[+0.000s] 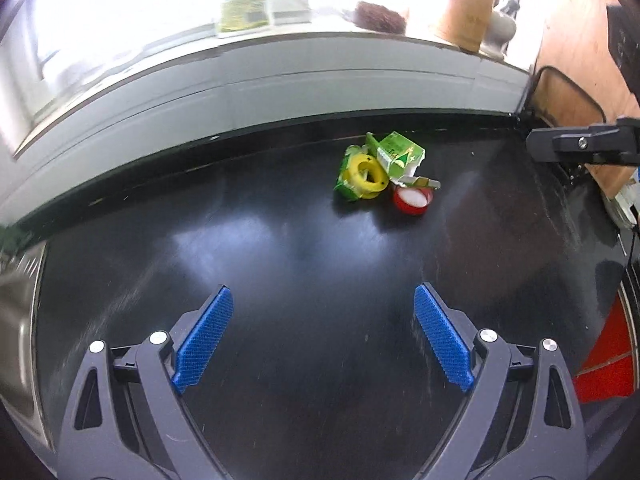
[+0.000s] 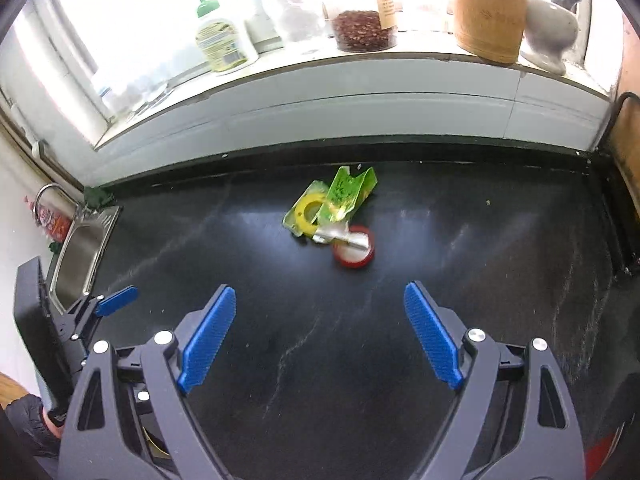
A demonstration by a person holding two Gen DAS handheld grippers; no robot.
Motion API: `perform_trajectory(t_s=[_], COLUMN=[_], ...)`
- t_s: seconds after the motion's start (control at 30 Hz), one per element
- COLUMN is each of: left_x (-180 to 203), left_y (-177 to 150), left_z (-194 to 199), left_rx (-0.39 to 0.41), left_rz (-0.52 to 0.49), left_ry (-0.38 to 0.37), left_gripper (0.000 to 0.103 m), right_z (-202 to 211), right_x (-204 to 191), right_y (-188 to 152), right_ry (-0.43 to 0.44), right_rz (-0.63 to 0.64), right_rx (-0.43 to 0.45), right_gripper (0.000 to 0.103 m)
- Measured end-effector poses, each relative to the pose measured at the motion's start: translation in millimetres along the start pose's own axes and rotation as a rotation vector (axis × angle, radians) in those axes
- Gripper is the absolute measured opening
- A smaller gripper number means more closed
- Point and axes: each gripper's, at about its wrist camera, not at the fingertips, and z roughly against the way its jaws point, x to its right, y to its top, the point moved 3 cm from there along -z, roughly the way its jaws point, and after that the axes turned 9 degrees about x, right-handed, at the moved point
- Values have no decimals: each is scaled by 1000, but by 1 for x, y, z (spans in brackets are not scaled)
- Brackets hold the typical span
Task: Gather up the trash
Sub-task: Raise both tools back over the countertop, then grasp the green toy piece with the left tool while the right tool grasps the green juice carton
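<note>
Right wrist view: I'm holding my right gripper (image 2: 320, 336) wide and empty, aiming squarely over the red lid (image 2: 354, 254) before closing.

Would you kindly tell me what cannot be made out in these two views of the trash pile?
- Print on the green carton: too small in both views.
- Red lid: partly covered by a carton flap in the right wrist view.
- Left claw: mostly cut off there behind the right claw.
- Windowsill bottle: washed out by glare, left wrist view.
</note>
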Motion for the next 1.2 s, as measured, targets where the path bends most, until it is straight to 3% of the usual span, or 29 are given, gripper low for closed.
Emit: perform_trajectory(t_s=[0.27,0.53,0.6,0.63,0.7,0.87,0.93,1.0,1.03,1.1,1.2], left_x=[8,5,5,5,7,13,16,19,20,22,18], left_y=[28,38,40,41,45,56,56,55,54,55,58], left_z=[-85,-155,-165,-169,-176,-190,-193,-197,-196,-194,-189], left_rx=[-47,-103,-110,-113,-114,-92,-86,-94,-84,-85,-92], left_rz=[-67,-84,-90,-95,-105,-140,-165,-206,-229,-252,-265], left_ry=[-33,-70,-83,-87,-103,-139,-155,-158,-149,-174,-161], left_gripper=[89,89,89,89,89,89,85,60,56,36,27], right_z=[-77,-188,-198,-202,-205,-190,-182,-177,-174,-171,-167], right_x=[5,15,20,23,28,45,55,62,65,67,65], right_y=[43,47,46,44,41,47,48,49,50,50,51], right_ry=[17,-9,-15,-11,5,-7,-10,-9,-11,-10,-6], right_rz=[15,53,50,45,35,27,-7,-35,-40,-51,-52], right_rx=[-77,-262,-280,-294,-316,-275,-268,-260,-256,-248,-235], right_gripper=[84,81,76,68,35,31,31,31,31,31,31])
